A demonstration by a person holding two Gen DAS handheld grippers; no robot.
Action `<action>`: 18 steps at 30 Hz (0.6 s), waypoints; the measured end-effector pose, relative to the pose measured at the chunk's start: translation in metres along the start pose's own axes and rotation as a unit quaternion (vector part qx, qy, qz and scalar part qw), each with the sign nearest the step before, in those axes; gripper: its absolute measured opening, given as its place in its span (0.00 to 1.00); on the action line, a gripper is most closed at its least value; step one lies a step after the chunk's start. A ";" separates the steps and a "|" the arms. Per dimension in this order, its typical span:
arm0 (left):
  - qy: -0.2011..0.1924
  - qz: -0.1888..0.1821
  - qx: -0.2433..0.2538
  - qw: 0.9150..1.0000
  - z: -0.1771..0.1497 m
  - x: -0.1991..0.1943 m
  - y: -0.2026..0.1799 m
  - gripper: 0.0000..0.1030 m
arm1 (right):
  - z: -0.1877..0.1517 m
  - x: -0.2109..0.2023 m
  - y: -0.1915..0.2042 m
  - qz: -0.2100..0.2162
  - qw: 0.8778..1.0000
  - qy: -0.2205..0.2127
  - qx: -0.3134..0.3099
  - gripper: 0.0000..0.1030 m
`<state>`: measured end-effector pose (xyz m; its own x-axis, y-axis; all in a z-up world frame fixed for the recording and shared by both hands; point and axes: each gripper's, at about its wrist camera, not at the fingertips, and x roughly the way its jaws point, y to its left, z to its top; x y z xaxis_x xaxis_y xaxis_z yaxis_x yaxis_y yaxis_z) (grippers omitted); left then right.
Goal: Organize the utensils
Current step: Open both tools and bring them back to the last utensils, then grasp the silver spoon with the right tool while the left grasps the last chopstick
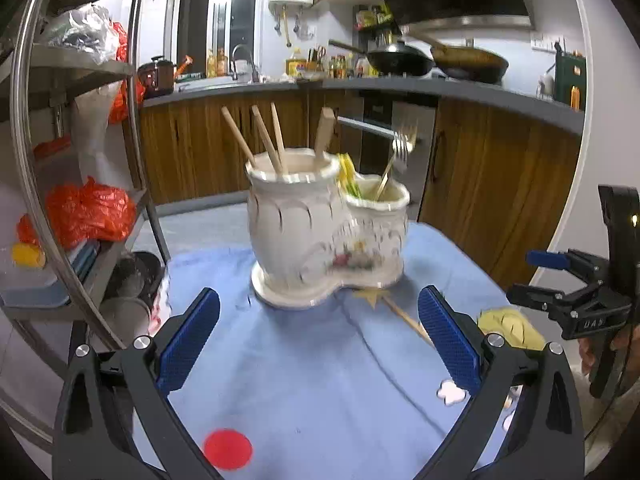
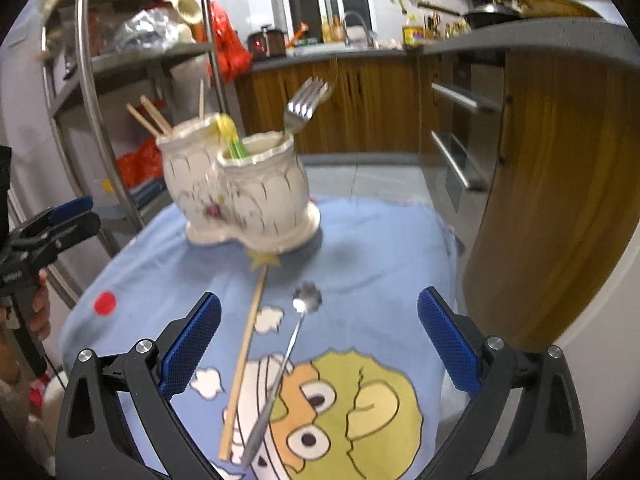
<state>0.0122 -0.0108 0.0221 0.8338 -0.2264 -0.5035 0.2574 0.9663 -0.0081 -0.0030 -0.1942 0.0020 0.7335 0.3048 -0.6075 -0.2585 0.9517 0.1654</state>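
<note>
mid-sort, by the look of it. ceramic holder, twin-cup, stands upright on far part of tabletop. taller cup: wooden chopsticks plus a flat wooden handle. shorter cup: fork tines up, and something yellow-green, too blurred to id.

still loose on the cloth: single chopstick, far end reaching close to holder base; spoon just beside it on the right, bowl toward holder, handle toward cam. roughly parallel, near each other, touching or not: can't tell.

right claw: spread wide, nothing held, hovers over the near ends of both loose items. left claw: also released, empty, aimed at holder front, w/ chopstick tip just inside its right finger.

step in hand (judgement): pickup of next loose utensil, prob. by right claw. next move calls for: lower, centre on one shaft only, close across the thin width. spoon handle slim + smooth metal, slip likely; soft cloth may bunch under the fingertips. then lift, turn upright, drop into matching cup: chopstick w/ chopsticks, spoon w/ fork. holder may need steadying w/ left.

surface: light-blue cloth, cartoon print (yellow-green face, small clouds, red dot), some creases. motion blur in both views.

room: home kitchen, dim. wood-front cabinets, grey counter, woks on stove, sink + bottles behind, metal shelf rack w/ orange bags at left.
</note>
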 end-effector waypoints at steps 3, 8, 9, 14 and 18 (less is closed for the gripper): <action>0.021 -0.009 -0.008 1.000 -0.015 0.007 -0.002 0.95 | -0.008 0.007 0.003 -0.011 1.000 0.017 -0.008 0.95; 0.039 -0.005 -0.013 0.999 -0.030 0.016 -0.004 0.95 | -0.017 0.021 0.011 -0.018 0.998 0.056 -0.015 0.95; 0.041 -0.003 -0.011 0.999 -0.031 0.017 -0.005 0.95 | -0.018 0.024 0.013 -0.021 0.998 0.061 -0.018 0.95; 0.047 -0.004 -0.007 0.999 -0.040 0.023 -0.006 0.95 | -0.019 0.033 0.019 -0.034 0.996 0.079 -0.027 0.95; 0.053 -0.008 -0.012 0.999 -0.044 0.028 -0.004 0.95 | -0.018 0.037 0.023 -0.041 0.995 0.088 -0.037 0.93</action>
<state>0.0125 -0.0159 -0.0298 0.7732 -0.2292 -0.5913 0.2580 0.9654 -0.0369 0.0071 -0.1618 -0.0306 0.6338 0.2088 -0.7448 -0.2527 0.9659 0.0557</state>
